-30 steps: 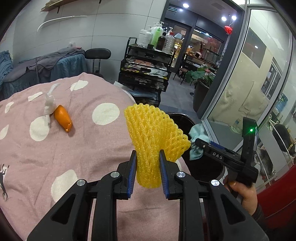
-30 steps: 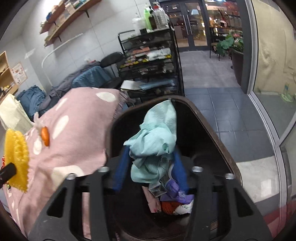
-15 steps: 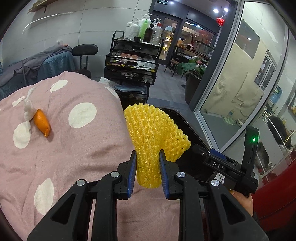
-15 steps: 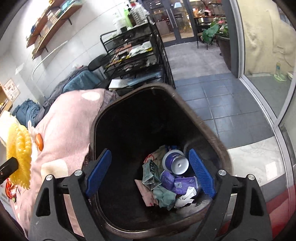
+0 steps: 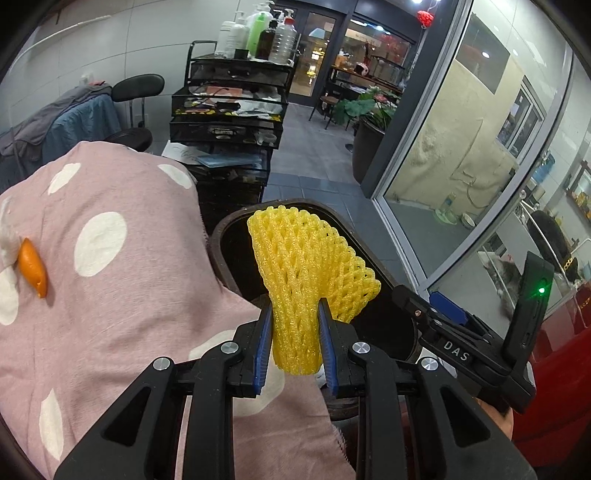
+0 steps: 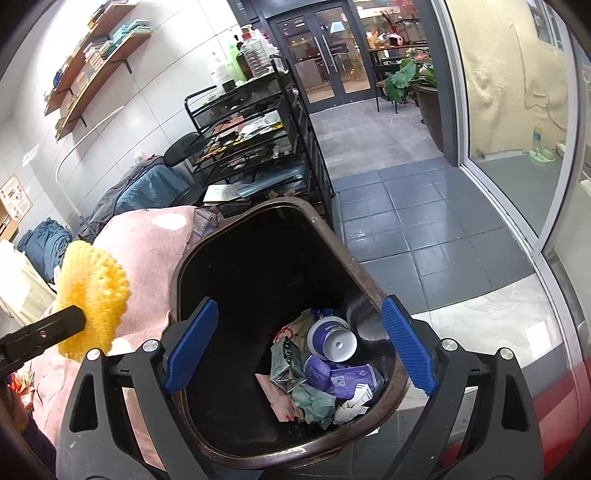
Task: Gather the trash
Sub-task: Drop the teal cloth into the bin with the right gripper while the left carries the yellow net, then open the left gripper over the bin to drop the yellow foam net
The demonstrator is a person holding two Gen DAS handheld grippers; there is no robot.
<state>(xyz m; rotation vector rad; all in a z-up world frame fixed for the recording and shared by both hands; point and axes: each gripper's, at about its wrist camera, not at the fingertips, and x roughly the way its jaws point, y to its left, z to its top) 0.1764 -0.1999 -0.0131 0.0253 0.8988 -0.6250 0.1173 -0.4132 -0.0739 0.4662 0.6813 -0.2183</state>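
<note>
Foam net (image 5: pixel 306 273), yellow and flared at the top, stands upright in the left gripper (image 5: pixel 295 343), whose blue pads (image 5: pixel 263 347) press its lower end from both sides. In the left wrist view the net's top overlaps the near rim of the dark bin (image 5: pixel 236 221), which stands just off the right edge of the bed (image 5: pixel 122 302), a pink cover with white dots. An orange wrapper (image 5: pixel 32 266) lies near the bed's left edge, touching a white scrap (image 5: pixel 6 236). The right gripper (image 6: pixel 299 350) hovers over the bin (image 6: pixel 258 206) with its jaws opening wide and nothing between them; its blue pads (image 6: pixel 408 347) frame the bin's inside. At the bottom of the bin lie a teal cloth (image 6: pixel 314 402), crumpled, a purple cup (image 6: pixel 332 338) on its side, purple packets (image 6: pixel 343 374) and a green wrapper (image 6: pixel 282 363), all heaped against the right wall. In the right wrist view the net (image 6: pixel 94 295) shows at the left, above the bed (image 6: pixel 147 258) and beside the bin's left rim. A black cart (image 5: pixel 229 110) with bottles (image 5: pixel 258 33) on top stands beyond the bed, and a glass wall (image 5: pixel 480 147) runs along the right.
</note>
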